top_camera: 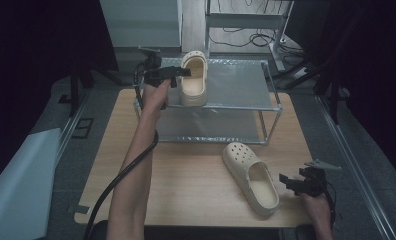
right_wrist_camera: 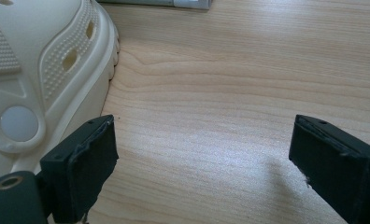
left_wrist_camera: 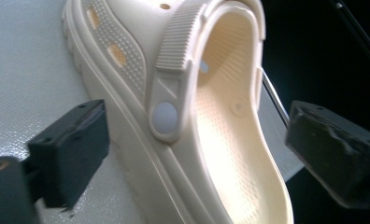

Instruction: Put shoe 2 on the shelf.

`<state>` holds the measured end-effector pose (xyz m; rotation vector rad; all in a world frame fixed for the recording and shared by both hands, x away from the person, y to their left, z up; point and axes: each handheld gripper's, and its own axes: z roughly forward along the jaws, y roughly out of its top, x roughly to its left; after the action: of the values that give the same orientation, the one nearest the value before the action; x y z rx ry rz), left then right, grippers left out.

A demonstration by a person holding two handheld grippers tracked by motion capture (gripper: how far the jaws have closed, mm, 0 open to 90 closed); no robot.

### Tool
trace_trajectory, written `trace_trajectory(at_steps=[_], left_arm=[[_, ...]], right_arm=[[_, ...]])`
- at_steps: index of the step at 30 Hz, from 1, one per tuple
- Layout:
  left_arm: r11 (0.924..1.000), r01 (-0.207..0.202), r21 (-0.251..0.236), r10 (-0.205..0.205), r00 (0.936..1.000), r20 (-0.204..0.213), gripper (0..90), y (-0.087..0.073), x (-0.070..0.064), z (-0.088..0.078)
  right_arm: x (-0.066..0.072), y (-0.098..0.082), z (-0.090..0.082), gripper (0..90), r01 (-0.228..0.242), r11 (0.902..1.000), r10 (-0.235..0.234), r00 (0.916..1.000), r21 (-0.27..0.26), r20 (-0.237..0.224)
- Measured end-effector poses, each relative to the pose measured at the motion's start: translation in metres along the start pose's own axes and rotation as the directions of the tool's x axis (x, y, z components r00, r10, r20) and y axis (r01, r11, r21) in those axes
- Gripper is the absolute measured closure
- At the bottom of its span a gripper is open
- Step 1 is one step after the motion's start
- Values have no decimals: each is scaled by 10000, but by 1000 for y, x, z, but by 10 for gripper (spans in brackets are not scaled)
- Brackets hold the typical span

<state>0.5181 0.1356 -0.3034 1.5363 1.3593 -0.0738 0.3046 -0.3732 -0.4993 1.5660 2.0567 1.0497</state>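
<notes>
On the table, the second clog (top_camera: 251, 177) lies heel toward six o'clock, just at nine o'clock of the wide-open, empty right gripper (top_camera: 292, 184), the nearer one.

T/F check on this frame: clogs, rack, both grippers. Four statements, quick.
1. One clog sits on the rack's top shelf. True.
2. The left gripper is clamped on that clog. False: its jaws stand open, with the clog between them.
3. The other clog lies on the table. True.
4. The right gripper holds that clog. False: its jaws are open beside it, over bare wood.
</notes>
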Motion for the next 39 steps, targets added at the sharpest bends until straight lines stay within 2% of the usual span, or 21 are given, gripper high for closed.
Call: trace_trajectory(at_steps=[3, 7, 15, 20, 25, 37, 39], left_arm=[[9993, -379, 21, 379, 9993, -26, 22, -4, -3, -3], [9973, -736, 82, 737, 9972, -94, 29, -9, -6, -7], [9929, -1189, 19, 1188, 9923, 356, 38, -20, -10, -11], [9909, -1335, -143, 1342, 9879, 777, 14, -31, -11, -14], [9879, -1545, -116, 1549, 9833, 955, 4, -40, -13, -18], [9809, -1944, -12, 1932, 9741, 1171, 0, -60, -17, -27], [9773, -2118, 103, 2095, 9719, 1078, 0, -63, -18, -28]], right_arm=[[0, 0, 0, 73, 30, 10000, -30, 10000, 32, -20], [1, 0, 0, 73, 5, 10000, -4, 10000, 52, -37], [1, 0, 0, 75, 20, 10000, -20, 10000, 60, -42], [1, 0, 0, 74, 50, 10000, -50, 10000, 19, -31], [2, 0, 0, 69, 78, 10000, -78, 10000, -22, -58], [2, 0, 1, 40, 226, 9997, -225, 9997, 120, -67], [2, 0, 1, 40, 187, 9998, -187, 9998, 63, -43]])
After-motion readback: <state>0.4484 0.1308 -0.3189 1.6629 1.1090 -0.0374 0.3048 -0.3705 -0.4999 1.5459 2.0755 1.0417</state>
